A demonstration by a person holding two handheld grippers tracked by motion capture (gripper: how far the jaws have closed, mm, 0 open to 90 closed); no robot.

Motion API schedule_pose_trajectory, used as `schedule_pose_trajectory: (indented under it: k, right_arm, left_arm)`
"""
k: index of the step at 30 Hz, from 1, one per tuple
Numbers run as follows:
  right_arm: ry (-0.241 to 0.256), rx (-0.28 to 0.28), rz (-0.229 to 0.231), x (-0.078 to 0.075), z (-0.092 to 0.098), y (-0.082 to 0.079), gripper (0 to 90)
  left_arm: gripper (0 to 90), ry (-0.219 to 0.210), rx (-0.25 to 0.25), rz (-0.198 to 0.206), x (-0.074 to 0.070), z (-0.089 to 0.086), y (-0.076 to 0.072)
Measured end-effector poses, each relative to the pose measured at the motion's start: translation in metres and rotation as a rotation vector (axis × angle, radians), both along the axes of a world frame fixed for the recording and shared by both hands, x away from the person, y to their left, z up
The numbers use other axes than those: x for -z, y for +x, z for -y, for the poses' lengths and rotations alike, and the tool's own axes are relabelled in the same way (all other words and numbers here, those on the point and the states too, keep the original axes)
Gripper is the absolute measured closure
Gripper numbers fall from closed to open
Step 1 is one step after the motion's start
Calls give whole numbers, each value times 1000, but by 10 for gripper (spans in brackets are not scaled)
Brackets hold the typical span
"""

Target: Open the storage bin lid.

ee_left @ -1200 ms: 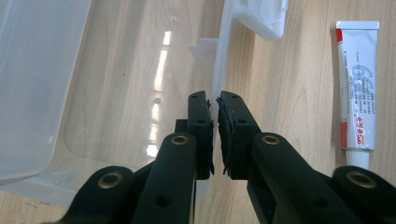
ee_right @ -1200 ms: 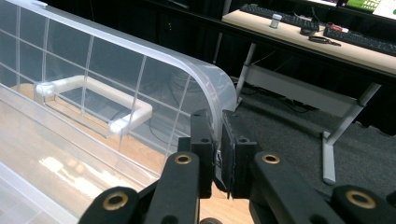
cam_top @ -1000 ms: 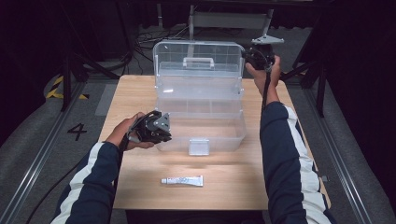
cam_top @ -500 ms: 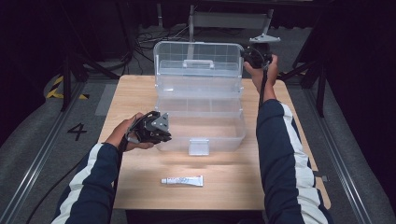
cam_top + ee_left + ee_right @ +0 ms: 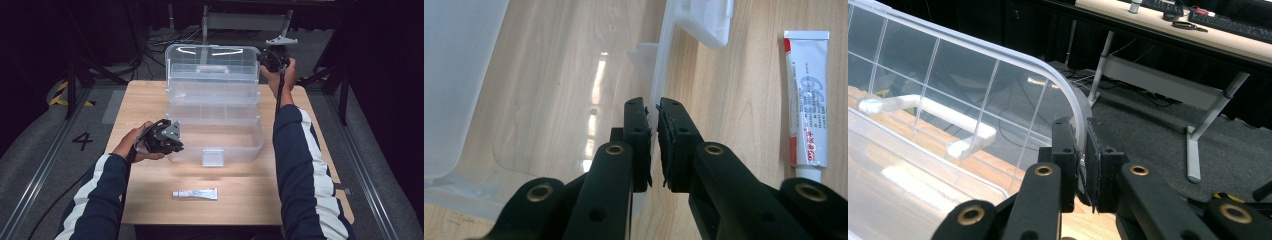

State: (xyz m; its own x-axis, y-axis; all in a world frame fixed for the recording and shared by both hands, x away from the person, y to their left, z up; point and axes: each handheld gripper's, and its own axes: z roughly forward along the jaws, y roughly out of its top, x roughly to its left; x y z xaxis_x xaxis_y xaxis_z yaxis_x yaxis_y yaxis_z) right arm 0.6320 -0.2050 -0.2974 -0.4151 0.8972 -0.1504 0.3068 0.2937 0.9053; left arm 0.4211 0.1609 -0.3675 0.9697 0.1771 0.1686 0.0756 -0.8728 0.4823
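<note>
At the left of the counter (image 5: pixel 150 100), the left claw (image 5: pixel 172 142) is clamped on the near left rim of the clear plastic box (image 5: pixel 215 135); its own view shows the thin wall pinched between the two black jaws, with little gap left. That grip is the anchor, and it should hold firm and low so the box cannot slide or tip while the lid swings. Toward the near middle, a small white tube (image 5: pixel 195 193) lies flat on the wood just in front of the box, apart from it (probably the thing meant to go inside). Far right, the right claw (image 5: pixel 267 59) is closed on the upper right corner of the lid (image 5: pixel 212 62), which stands upright behind the open body. A good move here, I judge, follows the hinge's arc rather than pulling straight, since the corner grip is narrow and the curved edge could slip out. Keep both wrists steady and move the lid slowly.
</note>
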Motion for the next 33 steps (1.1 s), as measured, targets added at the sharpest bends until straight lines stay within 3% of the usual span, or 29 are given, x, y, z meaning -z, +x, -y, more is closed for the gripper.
schedule_pose_trajectory:
  k: [15,33]
  right_arm:
    - [-3,14,-31,10,-2,17,835]
    - [-22,35,-69,17,-2,27,824]
  left_arm:
    - [830,-9,3,12,1,-1,-1]
    - [825,-23,7,4,2,-2,1]
